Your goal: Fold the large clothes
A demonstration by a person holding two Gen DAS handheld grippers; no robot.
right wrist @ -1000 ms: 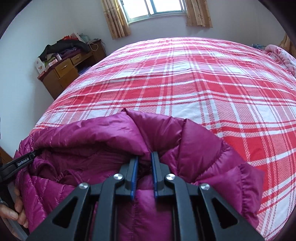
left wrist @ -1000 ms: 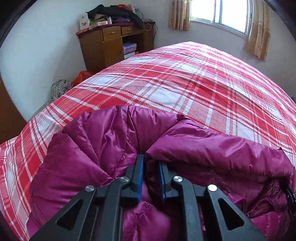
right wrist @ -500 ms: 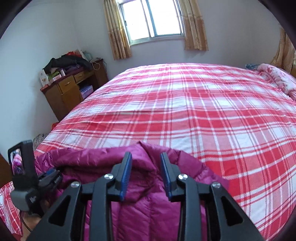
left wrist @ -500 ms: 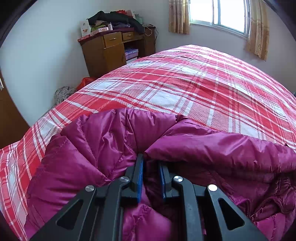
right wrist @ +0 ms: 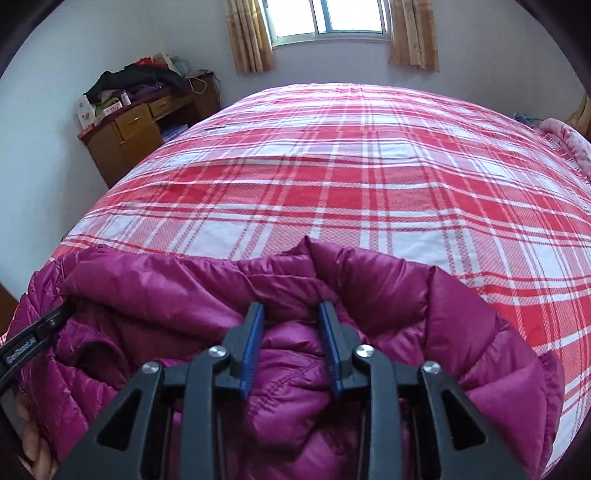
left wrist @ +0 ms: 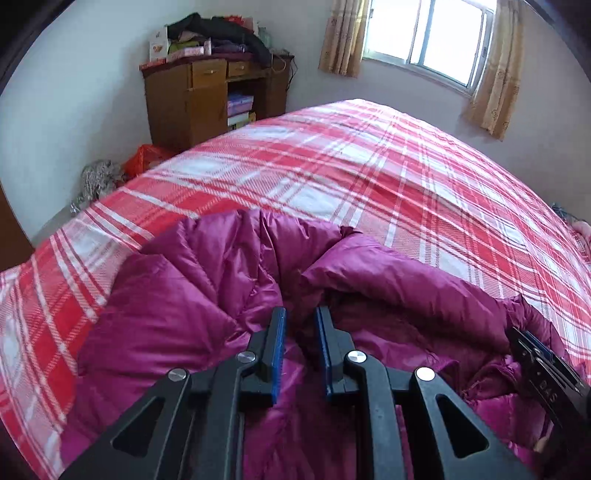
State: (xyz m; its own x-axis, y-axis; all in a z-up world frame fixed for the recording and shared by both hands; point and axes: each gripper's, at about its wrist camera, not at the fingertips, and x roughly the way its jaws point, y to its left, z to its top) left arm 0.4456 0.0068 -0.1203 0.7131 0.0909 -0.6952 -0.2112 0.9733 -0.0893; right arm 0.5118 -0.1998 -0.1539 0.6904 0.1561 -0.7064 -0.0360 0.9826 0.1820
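Right gripper (right wrist: 291, 314) has let go: jaws apart, pads (right wrist: 255, 332) straddling a puffed bulge of the down jacket (right wrist: 369, 280) without pinching it. A second ago the same jaws were nearly closed on a fold of the fabric; half a second ago they were already open and lifted above it, and now they sit low over it again.

Left gripper (left wrist: 300, 321) reads as clamped: narrow gap, dark crease of jacket (left wrist: 184, 295) pulled in between the blue pads (left wrist: 279, 332). Gap looks unchanged across all three left-wrist frames, but the left camera now sees more of the room.

Jacket is bunched at the near edge of the bed (right wrist: 332, 177), filling the 6 o'clock half of both views, with the plaid cover running away toward 12. Its far folded edge lies on the cover, hem rolled toward the grippers.

Judgement: the right side's fold has been laid down and released, and the left side is the last held point. Releasing it or regrasping for the next fold looks like the step in hand. The puffy fill will probably spring back once released.

Wooden cabinet (left wrist: 207, 99) sits at 11 o'clock and the window (right wrist: 332, 18) at 12. Both are well clear of the work.
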